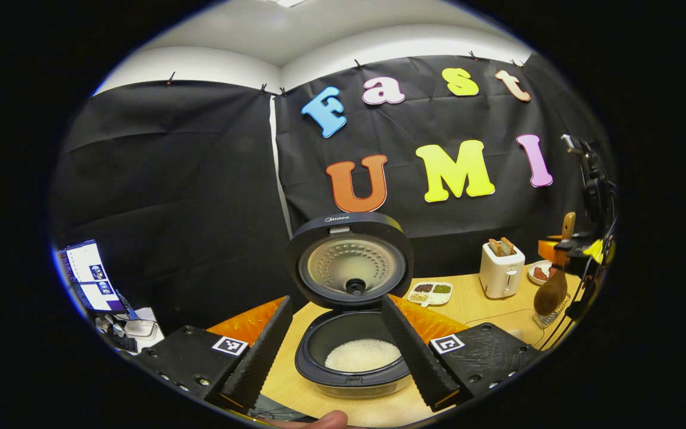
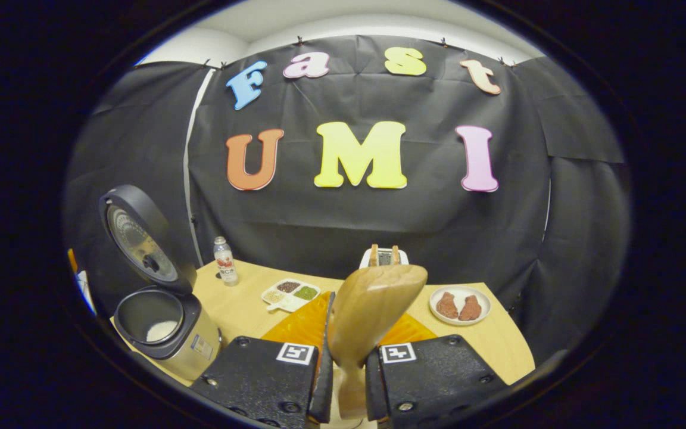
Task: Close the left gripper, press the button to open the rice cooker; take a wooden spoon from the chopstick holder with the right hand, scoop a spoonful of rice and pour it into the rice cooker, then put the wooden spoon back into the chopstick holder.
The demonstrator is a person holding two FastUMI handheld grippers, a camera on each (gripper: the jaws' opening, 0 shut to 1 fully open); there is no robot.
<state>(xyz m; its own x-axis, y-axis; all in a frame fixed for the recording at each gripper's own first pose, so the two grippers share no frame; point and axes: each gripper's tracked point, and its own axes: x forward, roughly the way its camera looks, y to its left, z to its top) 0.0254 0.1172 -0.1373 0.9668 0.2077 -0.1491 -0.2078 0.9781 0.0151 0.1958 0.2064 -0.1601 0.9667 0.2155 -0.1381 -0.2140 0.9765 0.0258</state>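
Right gripper view: wooden table point(image 2: 242, 307) against black cloth wall point(image 2: 367, 220).

**Camera placement**

Left gripper view: set low and close in front of the open rice cooker point(image 1: 352, 322), faced at the back wall, cooker framed between its own fingers. Right gripper view: set farther right, faced at the same wall over the table point(image 2: 242, 307), spoon point(image 2: 367, 316) close up. Shared by both: cooker, toaster point(image 1: 501, 268), divided dish point(image 1: 430, 292), meat plate point(image 2: 460, 305).
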